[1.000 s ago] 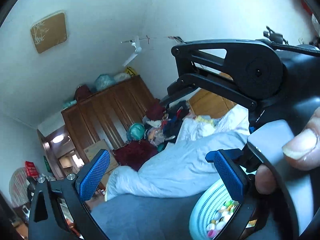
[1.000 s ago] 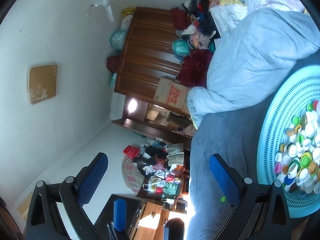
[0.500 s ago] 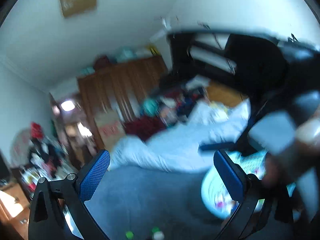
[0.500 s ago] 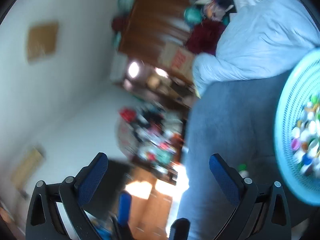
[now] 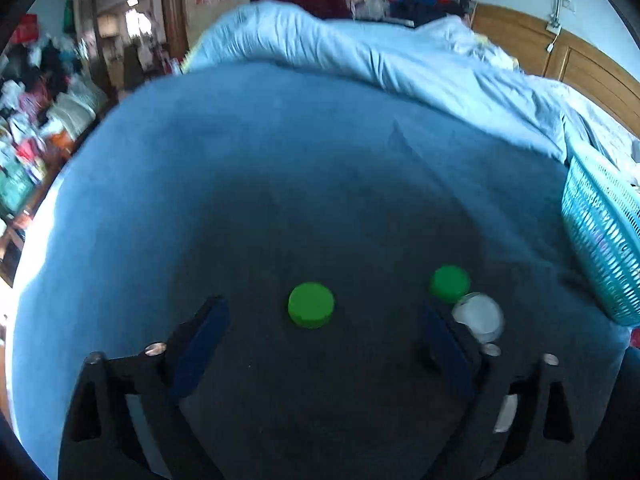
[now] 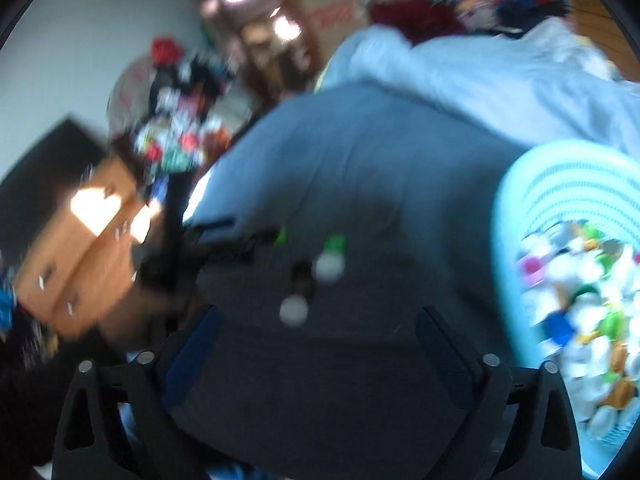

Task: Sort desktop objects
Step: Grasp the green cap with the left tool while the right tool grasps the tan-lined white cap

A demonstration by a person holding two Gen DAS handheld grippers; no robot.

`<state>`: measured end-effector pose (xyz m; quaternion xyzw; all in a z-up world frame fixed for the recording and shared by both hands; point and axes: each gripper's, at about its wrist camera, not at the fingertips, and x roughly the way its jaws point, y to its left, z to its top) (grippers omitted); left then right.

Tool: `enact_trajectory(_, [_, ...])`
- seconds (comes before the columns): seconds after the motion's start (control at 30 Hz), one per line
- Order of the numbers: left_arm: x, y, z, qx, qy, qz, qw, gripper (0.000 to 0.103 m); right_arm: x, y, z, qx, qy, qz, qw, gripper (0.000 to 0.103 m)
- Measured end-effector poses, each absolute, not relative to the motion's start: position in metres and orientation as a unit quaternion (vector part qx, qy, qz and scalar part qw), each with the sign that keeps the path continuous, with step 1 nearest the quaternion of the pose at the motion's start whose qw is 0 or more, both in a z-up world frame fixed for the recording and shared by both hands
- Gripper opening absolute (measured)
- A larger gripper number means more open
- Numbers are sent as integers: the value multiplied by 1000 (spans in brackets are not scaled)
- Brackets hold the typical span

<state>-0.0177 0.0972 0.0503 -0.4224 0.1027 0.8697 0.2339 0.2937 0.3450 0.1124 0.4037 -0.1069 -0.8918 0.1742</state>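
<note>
Closing left claw [image 5: 320,344] above green cap [image 5: 311,305], untouched.

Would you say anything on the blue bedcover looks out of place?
Yes: three loose caps lie on the blue bedcover outside the basket that holds the rest: a green cap, a second green cap and a white cap touching it.

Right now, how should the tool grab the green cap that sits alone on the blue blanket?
Grip the lone green cap by its round side wall, one pad on each side, coming down from above. It lies flat like a low disc, so only the rim offers grip. The left tool already straddles it with jaws closing, nothing touching yet.
</note>
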Motion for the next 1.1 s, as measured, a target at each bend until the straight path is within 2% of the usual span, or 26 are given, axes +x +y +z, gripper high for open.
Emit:
enact_trajectory(0.03, [-23, 97, 45, -431, 102, 865, 235, 47, 290, 342, 106, 411, -98, -889, 176, 95])
enact_trajectory(0.1, [-35, 98, 35, -446, 99, 857, 239, 22, 283, 336, 96, 423, -80, -884, 183, 86])
enact_trajectory(0.23, [-33, 101, 30, -445, 92, 856, 246, 19, 268, 334, 77, 441, -82, -871, 198, 50])
enact_trajectory(0.3, [-33, 96, 31, -436, 87, 862, 245, 7, 260, 327, 66, 450, -77, -867, 202, 48])
enact_trajectory(0.4, [-32, 88, 36, -433, 77, 865, 240, 0, 250, 312, 46, 463, -65, -859, 210, 48])
enact_trajectory(0.53, [-24, 82, 37, -425, 80, 870, 237, 0, 233, 297, 29, 468, -50, -856, 212, 49])
enact_trajectory(0.6, [-23, 80, 38, -418, 81, 875, 232, 0, 227, 290, 28, 460, -39, -861, 213, 55])
enact_trajectory(0.67, [-26, 82, 40, -414, 77, 874, 242, 1, 220, 281, 29, 456, -40, -861, 223, 66])
enact_trajectory(0.77, [-31, 90, 38, -407, 88, 875, 247, 25, 216, 271, 22, 460, -12, -860, 220, 67])
enact_trajectory(0.8, [-33, 93, 35, -408, 94, 874, 246, 38, 218, 268, 21, 457, -4, -863, 217, 66])
enact_trajectory(0.83, [-36, 97, 30, -417, 102, 870, 242, 42, 219, 268, 20, 453, 3, -866, 213, 62])
enact_trajectory(0.9, [-41, 105, 19, -440, 119, 857, 241, 42, 219, 267, 21, 448, 17, -870, 204, 48])
enact_trajectory(0.93, [-40, 107, 16, -445, 128, 853, 243, 37, 219, 269, 22, 448, 12, -870, 205, 33])
enact_trajectory(0.97, [-38, 110, 15, -443, 135, 851, 246, 29, 218, 273, 23, 450, 1, -869, 207, 32])
enact_trajectory(1.0, [-38, 112, 16, -444, 138, 850, 247, 25, 216, 273, 24, 451, -6, -868, 207, 32])
enact_trajectory(1.1, [-33, 111, 21, -442, 127, 854, 245, 25, 222, 282, 33, 451, -20, -869, 205, 32])
